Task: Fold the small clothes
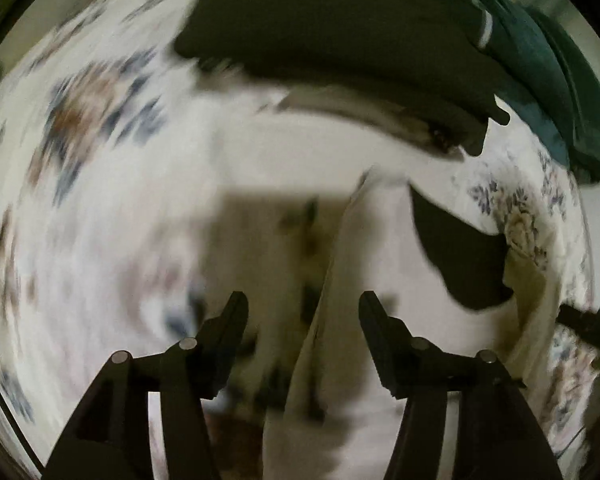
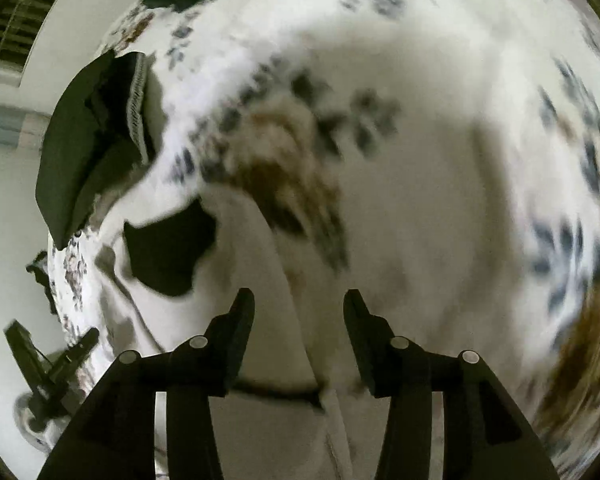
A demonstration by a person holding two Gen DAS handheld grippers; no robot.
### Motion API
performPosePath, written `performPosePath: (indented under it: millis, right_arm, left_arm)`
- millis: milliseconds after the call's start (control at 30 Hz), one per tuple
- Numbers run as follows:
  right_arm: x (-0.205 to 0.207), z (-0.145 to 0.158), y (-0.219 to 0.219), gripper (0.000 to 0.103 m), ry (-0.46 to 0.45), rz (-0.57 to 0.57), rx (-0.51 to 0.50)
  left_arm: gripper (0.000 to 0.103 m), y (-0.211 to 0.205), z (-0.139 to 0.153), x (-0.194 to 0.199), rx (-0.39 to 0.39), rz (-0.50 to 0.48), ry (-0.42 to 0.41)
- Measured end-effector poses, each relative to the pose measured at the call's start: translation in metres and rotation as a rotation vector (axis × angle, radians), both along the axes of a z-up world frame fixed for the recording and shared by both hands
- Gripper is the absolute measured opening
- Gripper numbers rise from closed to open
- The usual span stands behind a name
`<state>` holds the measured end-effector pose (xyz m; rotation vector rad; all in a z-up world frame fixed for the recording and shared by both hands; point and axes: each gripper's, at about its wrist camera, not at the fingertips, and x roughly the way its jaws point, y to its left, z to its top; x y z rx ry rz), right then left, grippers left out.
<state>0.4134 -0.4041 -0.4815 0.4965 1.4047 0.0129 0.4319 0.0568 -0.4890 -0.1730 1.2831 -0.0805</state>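
Note:
A white garment with a black patch [image 1: 464, 252] lies on a floral bedsheet [image 1: 92, 120] below both grippers; both views are motion-blurred. My left gripper [image 1: 304, 312] is open just above the garment's white fold [image 1: 340, 320], nothing between its fingers. My right gripper [image 2: 299, 308] is open over the same white garment [image 2: 276, 280], with the black patch [image 2: 168, 252] to its left. The left gripper [image 2: 56, 360] also shows at the lower left of the right wrist view.
A dark folded garment [image 1: 324, 28] and a teal one [image 1: 540, 60] lie at the far side of the sheet. In the right wrist view a dark garment with a ribbed grey edge [image 2: 92, 140] hangs at the sheet's left edge, beside a pale floor [image 2: 4, 200].

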Motion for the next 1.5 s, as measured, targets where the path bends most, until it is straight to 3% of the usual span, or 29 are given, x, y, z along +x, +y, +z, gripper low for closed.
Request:
performPosePath:
  millis: [233,400,533,567,600,633,667,700,833,1033,1233,1367,1500]
  right_arm:
    - [0.094,-0.025,0.051,0.049,0.078,0.236,-0.104]
    - [0.118,-0.055,0.075,0.049,0.188,0.318,-0.153]
    - [0.124,-0.068,0.077,0.049,0.222,0.323,-0.171]
    - [0.126,-0.068,0.076,0.047,0.221,0.314,-0.165]
    - [0.127,-0.067,0.074,0.037,0.21,0.305,-0.159]
    - [0.128,-0.065,0.073,0.03,0.2,0.303,-0.158]
    - [0.13,-0.062,0.072,0.011,0.191,0.299,-0.166]
    - [0.131,-0.058,0.07,0.004,0.178,0.291,-0.166]
    - [0.128,-0.032,0.062,0.003,0.1,0.281,-0.165]
    - [0.095,0.023,0.057,0.003,-0.031,0.237,-0.117]
    - [0.019,0.076,0.078,0.003,-0.122,0.222,-0.085]
    - [-0.052,0.077,0.097,0.003,-0.101,0.247,-0.096]
    - [-0.121,0.058,0.104,0.003,-0.04,0.254,-0.096]
  left_arm:
    - [0.055,-0.056,-0.039,0.079,0.117,-0.246,0.084]
    - [0.055,-0.076,-0.061,0.096,0.17,-0.317,0.152]
    - [0.055,-0.076,-0.061,0.103,0.165,-0.321,0.146]
    - [0.051,-0.075,-0.059,0.102,0.164,-0.326,0.131]
    - [0.042,-0.073,-0.058,0.101,0.158,-0.33,0.118]
    - [0.014,-0.071,-0.055,0.099,0.149,-0.332,0.11]
    - [0.004,-0.068,-0.054,0.097,0.146,-0.325,0.106]
    - [0.004,-0.064,-0.049,0.095,0.145,-0.314,0.094]
    - [0.003,-0.047,-0.026,0.08,0.11,-0.263,0.032]
    - [0.003,-0.018,0.021,0.03,0.068,-0.178,-0.044]
    - [0.003,0.003,0.064,-0.049,0.017,-0.113,-0.091]
    - [0.003,-0.004,0.062,-0.104,0.011,-0.103,-0.059]
    - [0.003,-0.002,0.053,-0.159,-0.005,-0.076,-0.007]
